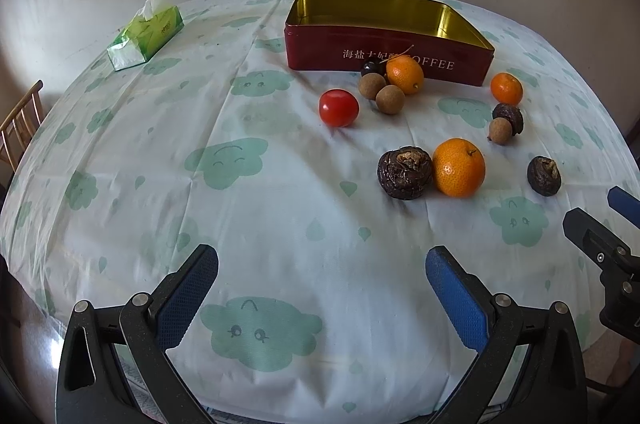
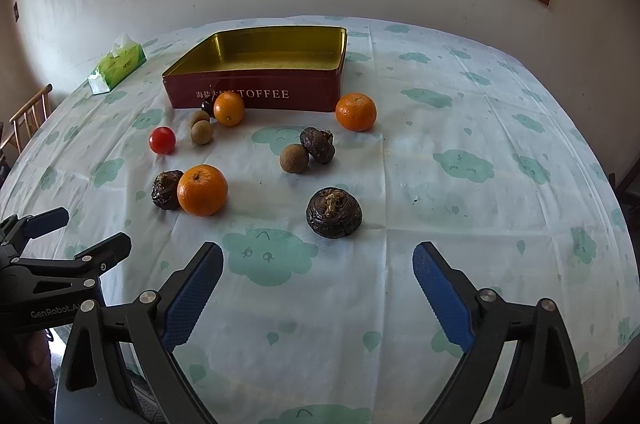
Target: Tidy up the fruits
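A red toffee tin point(image 1: 388, 59) point(image 2: 256, 95) with a gold inside stands open and empty at the back of the table. Fruits lie loose in front of it: three oranges point(image 1: 458, 167) point(image 2: 202, 189), a red tomato point(image 1: 338, 107) point(image 2: 162, 140), brown longans point(image 1: 390, 99) point(image 2: 294, 158), dark water chestnuts point(image 1: 405, 172) point(image 2: 334, 212) and a dark cherry point(image 1: 372, 67). My left gripper point(image 1: 322, 260) is open and empty, short of the fruits. My right gripper point(image 2: 318, 256) is open and empty, just short of the nearest chestnut.
A green tissue box point(image 1: 146, 31) point(image 2: 117, 63) sits at the back left. The table wears a cloud-print cloth point(image 1: 240, 159). A wooden chair point(image 1: 20, 123) stands at the left edge. A wall with a window rises behind the table.
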The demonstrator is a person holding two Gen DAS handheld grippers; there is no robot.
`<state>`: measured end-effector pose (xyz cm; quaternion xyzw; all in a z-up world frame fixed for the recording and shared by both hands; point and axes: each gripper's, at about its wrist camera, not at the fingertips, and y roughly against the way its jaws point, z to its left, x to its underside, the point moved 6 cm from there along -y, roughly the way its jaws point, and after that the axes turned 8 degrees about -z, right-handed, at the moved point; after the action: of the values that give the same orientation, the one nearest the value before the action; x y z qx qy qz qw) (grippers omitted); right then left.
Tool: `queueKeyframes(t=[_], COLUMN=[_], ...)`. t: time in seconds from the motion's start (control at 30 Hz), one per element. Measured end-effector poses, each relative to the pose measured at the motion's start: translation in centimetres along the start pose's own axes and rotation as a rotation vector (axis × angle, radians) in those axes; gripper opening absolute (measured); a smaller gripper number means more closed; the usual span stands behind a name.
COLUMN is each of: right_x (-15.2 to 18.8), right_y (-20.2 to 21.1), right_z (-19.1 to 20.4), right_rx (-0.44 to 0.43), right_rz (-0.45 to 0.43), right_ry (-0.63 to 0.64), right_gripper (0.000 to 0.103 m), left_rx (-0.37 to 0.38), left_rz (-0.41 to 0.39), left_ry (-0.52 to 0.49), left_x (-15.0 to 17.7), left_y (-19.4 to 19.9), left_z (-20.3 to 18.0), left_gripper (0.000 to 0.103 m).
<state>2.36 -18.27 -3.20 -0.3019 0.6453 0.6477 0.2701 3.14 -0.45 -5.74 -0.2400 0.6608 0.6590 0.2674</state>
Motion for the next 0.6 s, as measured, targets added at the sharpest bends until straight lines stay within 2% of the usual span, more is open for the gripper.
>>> queueKeyframes(t=[0.6], right_x=[0.35], right_y=[-0.28], right_z=[-0.04], right_rx=[-0.003], right_rz=[0.013], right_ry=[-0.005], right_gripper=[0.092], left_rx=[0.006], left_rz=[0.006], left_ry=[-0.002], left_x=[0.39], left_y=[-0.60], left_z=[-0.48], left_gripper=[0.102])
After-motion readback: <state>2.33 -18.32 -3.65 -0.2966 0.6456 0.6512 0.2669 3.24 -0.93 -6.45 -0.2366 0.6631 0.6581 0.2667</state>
